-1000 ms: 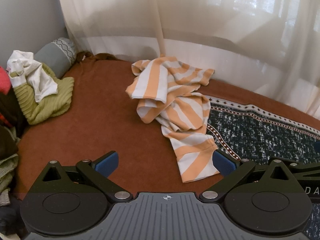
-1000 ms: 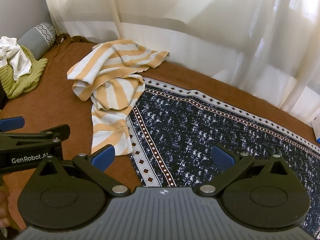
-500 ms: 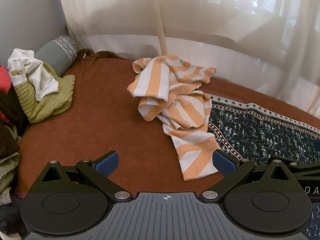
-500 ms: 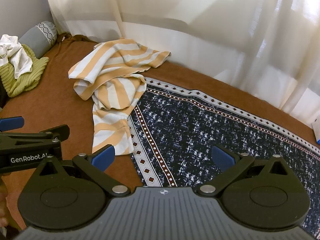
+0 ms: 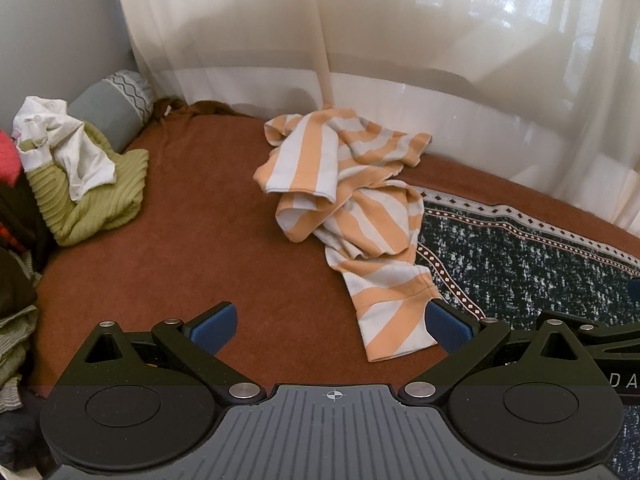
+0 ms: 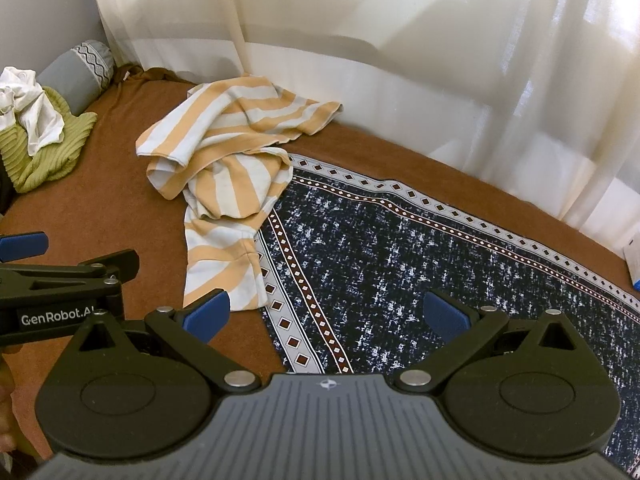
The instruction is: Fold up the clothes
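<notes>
Soft daylight came through the sheer curtain (image 5: 400, 40), blowing out to glare at the upper right in both views. Shadows were faint and diffuse. Both pictures were sharp in the middle, with fisheye bending and dark vignetting at the corners.

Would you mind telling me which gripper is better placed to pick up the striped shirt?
Left. The left gripper is open with the striped shirt's near end between its fingers; the right gripper faces the patterned rug.

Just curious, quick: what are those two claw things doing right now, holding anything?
Left gripper: open, holding nothing.
Right gripper: open, holding nothing.
</notes>
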`<state>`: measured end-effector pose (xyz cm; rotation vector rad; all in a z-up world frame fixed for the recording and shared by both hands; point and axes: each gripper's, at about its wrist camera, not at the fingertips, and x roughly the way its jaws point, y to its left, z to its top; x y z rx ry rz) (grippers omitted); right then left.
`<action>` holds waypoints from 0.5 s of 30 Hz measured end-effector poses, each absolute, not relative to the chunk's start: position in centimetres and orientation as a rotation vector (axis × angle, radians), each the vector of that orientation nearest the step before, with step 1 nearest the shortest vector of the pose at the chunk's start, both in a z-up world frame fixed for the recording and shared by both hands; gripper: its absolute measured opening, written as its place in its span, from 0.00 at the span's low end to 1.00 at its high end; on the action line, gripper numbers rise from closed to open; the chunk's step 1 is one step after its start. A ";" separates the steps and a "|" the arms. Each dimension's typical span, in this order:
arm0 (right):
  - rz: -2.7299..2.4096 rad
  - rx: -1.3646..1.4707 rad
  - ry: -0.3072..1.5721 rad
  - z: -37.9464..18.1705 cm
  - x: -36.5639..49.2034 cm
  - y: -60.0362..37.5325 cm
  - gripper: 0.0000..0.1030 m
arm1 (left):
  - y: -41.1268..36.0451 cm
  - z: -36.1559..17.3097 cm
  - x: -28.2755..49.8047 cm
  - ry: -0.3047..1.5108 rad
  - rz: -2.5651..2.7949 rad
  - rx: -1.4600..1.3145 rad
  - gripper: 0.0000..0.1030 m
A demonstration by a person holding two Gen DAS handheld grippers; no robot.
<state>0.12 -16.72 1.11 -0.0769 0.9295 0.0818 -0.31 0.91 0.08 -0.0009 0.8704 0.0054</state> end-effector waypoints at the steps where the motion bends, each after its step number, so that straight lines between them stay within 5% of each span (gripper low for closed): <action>1: 0.082 -0.077 0.930 1.1 0.1 -16.7 1.00 | 0.9 0.0 -0.3 0.871 0.005 -0.001 1.00; 15: 0.081 -0.077 0.932 1.0 0.3 -16.8 1.00 | 0.9 -0.1 0.0 0.878 0.003 -0.004 1.00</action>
